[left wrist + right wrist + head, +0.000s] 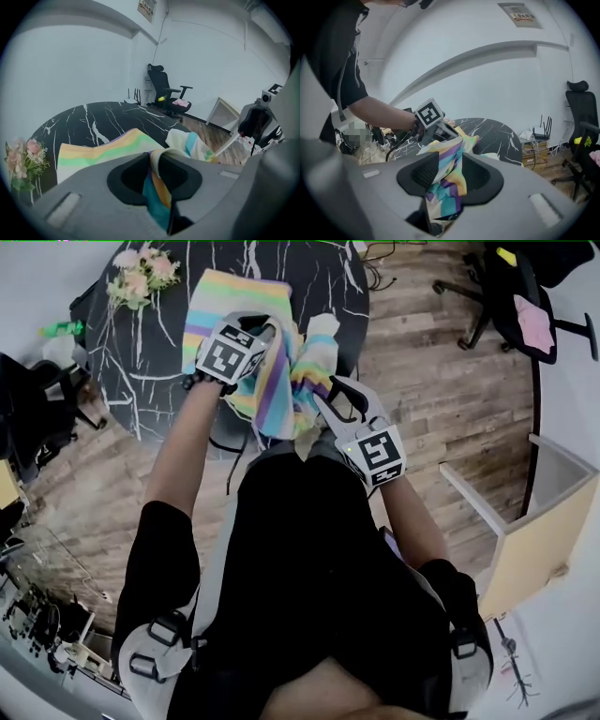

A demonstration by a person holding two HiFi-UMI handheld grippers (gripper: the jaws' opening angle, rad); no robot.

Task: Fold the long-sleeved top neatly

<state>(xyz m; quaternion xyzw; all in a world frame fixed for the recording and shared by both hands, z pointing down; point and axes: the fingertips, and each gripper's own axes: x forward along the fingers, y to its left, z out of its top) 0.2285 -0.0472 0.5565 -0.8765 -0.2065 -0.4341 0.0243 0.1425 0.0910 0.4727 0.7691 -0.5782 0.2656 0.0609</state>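
Note:
The long-sleeved top (225, 306) has pastel rainbow stripes. Part of it lies flat on the round black marble table (150, 362), and the near part is bunched and lifted between both grippers at the table's front edge. My left gripper (272, 334) points down, and its jaws stand close together on a fold of the top (103, 152). In its own view the left gripper (157, 164) has cloth running through the narrow gap. My right gripper (323, 395) is shut on a thick bunch of the top (447, 187). In its own view the right gripper (452, 168) faces the left gripper (451, 133).
A bunch of pink flowers (141, 277) lies at the table's far left. A black office chair (525, 296) stands on the wooden floor to the right, and a pale cabinet (534, 531) nearer right. Clutter sits along the left wall.

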